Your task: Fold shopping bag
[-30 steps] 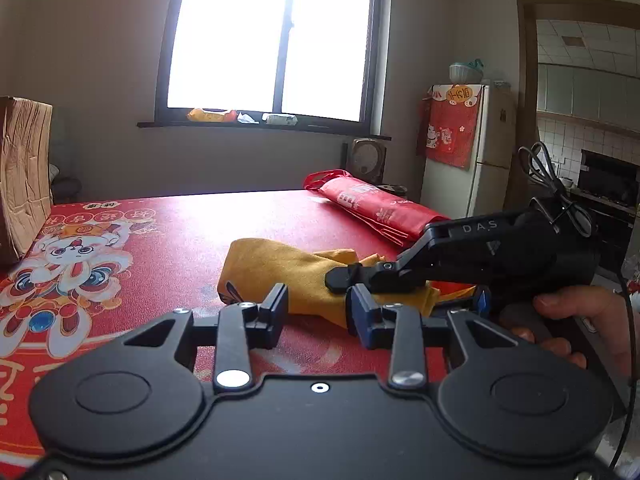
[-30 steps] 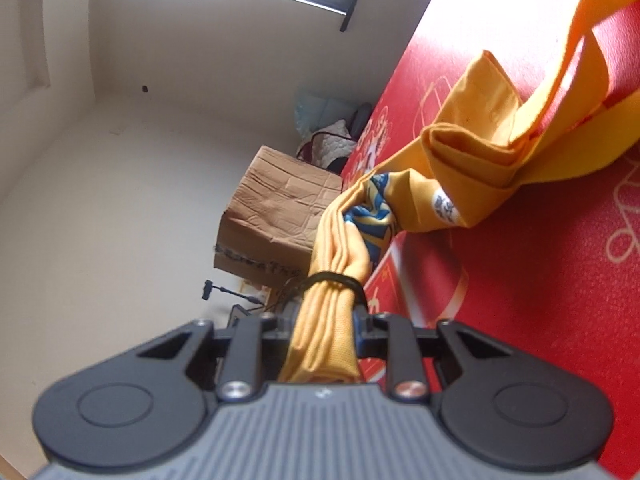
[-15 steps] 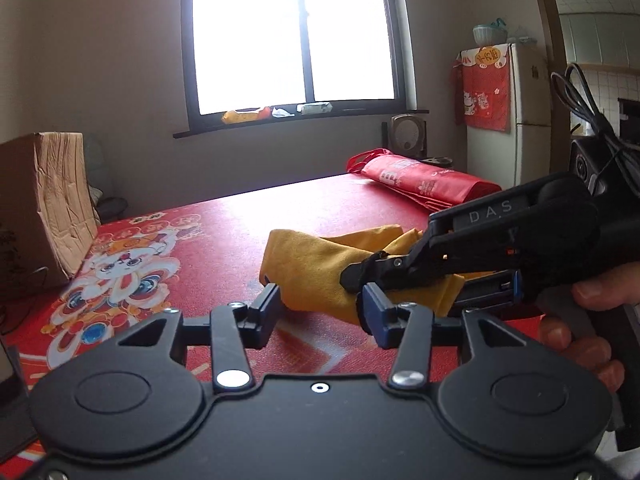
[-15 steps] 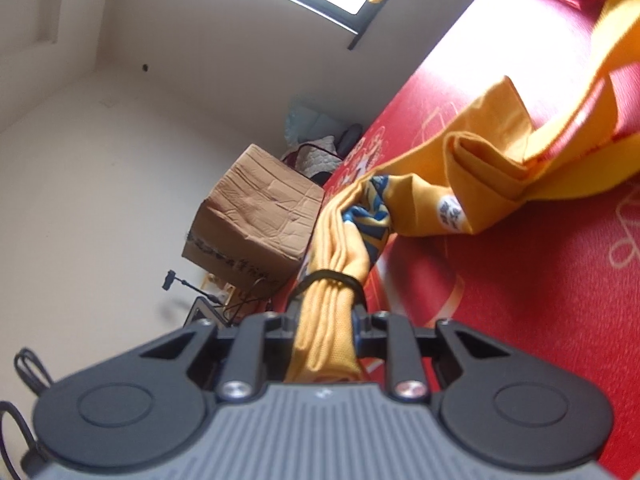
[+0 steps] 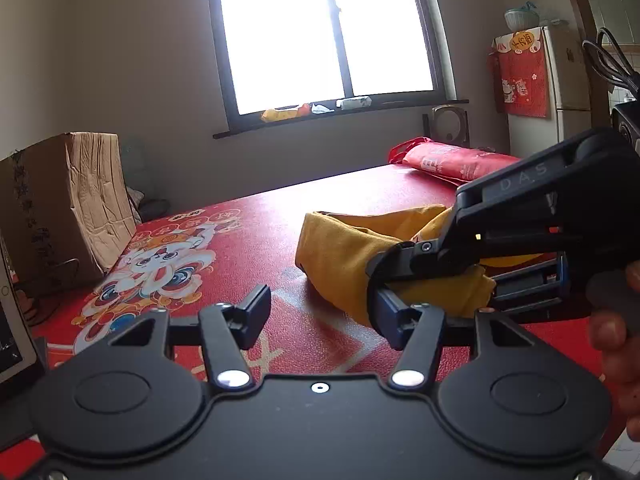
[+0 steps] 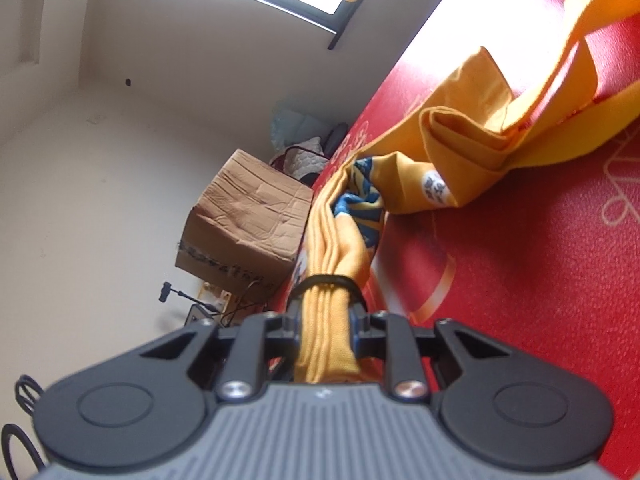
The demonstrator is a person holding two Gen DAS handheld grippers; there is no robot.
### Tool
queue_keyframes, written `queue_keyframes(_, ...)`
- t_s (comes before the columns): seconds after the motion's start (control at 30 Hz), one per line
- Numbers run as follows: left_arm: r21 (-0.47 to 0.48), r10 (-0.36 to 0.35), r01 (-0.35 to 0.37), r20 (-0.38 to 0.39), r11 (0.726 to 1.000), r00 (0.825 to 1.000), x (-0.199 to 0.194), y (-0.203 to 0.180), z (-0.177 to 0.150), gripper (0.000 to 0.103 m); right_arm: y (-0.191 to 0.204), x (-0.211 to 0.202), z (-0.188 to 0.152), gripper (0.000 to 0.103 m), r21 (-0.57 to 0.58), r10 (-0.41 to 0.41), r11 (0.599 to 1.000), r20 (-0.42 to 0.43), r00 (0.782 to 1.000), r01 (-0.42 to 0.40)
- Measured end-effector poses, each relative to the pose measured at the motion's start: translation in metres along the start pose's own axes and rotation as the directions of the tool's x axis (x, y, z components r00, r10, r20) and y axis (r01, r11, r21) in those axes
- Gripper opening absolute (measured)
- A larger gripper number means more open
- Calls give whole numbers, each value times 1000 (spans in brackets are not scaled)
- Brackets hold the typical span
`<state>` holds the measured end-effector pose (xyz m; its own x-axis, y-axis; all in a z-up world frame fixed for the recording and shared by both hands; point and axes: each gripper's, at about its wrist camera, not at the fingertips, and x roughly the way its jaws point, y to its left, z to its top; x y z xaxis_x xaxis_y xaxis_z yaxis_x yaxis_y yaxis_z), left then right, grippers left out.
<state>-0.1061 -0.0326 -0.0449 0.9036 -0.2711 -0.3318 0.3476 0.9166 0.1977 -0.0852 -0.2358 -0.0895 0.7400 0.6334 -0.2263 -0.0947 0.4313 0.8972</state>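
A yellow shopping bag (image 5: 340,244) lies crumpled on the red tablecloth (image 5: 248,232), its handles trailing away (image 6: 580,52) in the right wrist view. My right gripper (image 6: 326,314) is shut on a bunched end of the bag (image 6: 332,248), where a blue print shows in the folds. Seen from the left wrist, the right gripper (image 5: 384,268) comes in from the right, held by a hand (image 5: 616,332), with yellow cloth pinched in its tips. My left gripper (image 5: 320,314) hovers open just in front of the bag; its right finger (image 5: 386,316) is close below the right gripper's tips.
A folded red bag (image 5: 452,160) lies at the table's far right. A cardboard box (image 5: 72,200) stands beside the table's left end, and a tablet edge (image 5: 12,320) shows at the left border. A white fridge (image 5: 560,80) stands by the window wall.
My left gripper's fingers have spread wider and its view has swung left and upward. The right gripper keeps its hold on the bag and now sits closer to the left gripper.
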Motion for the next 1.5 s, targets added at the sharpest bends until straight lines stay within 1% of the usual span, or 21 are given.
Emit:
queue_keyframes(0.1, -6, 23, -23, 5, 1000, 1000, 0, 0, -3, 64, -1, 2, -1, 21, 9, 5, 1000, -8, 1000, -4)
queue_keyframes(0.13, -16, 41, -41, 1, 999, 999, 1, 1, -4, 59, -2, 3, -2, 20, 13, 8, 1000, -15, 1000, -8)
queue_keyframes(0.17, -26, 50, -50, -8, 998, 999, 3, 2, -5, 52, -3, 4, -3, 19, 18, 15, 1000, -24, 1000, -14)
queue_keyframes(0.23, -43, 44, -45, -30, 998, 999, 5, 5, -4, 47, -4, 6, -6, 19, 21, 20, 1000, -36, 999, -19)
queue_keyframes(0.3, -48, 33, -35, -44, 998, 999, 7, 7, -4, 45, -4, 5, -8, 19, 8, 21, 1000, -36, 999, -20)
queue_keyframes(0.4, -54, 22, -25, -55, 998, 998, 9, 10, -3, 45, -4, 4, -7, 19, 6, 33, 999, -42, 999, -33)
queue_keyframes(0.53, -23, 17, -18, -36, 1000, 999, 12, 12, 2, 45, -3, 2, -7, 18, -5, 71, 997, -67, 995, -72)
queue_keyframes(0.77, 33, 8, -8, -4, 999, 1000, 17, 16, 10, 47, -5, -8, 4, 17, -4, 104, 994, -78, 991, -105)
queue_keyframes(0.9, 59, -14, 14, 8, 998, 1000, 18, 19, 13, 48, -6, -14, 10, 16, -30, 125, 991, -102, 987, -129)
queue_keyframes(1.0, 47, -22, 22, 13, 999, 1000, 22, 27, 16, 48, -5, -18, 12, 15, -52, 139, 988, -129, 982, -146)
queue_keyframes(1.17, 64, -15, 12, 43, 998, 999, 26, 34, 26, 48, 0, -25, 13, 15, -90, 186, 975, -167, 968, -202)
queue_keyframes(1.23, 47, -25, 23, 46, 999, 999, 28, 37, 29, 49, 2, -29, 15, 15, -106, 203, 969, -175, 964, -223)
queue_keyframes(1.4, -12, -51, 51, 43, 999, 998, 36, 43, 35, 50, 16, -35, 9, 15, -240, 168, 945, -230, 959, -224)
queue_keyframes(1.5, -16, -37, 37, 42, 999, 998, 41, 45, 34, 50, 19, -37, 5, 15, -254, 177, 936, -253, 951, -242)
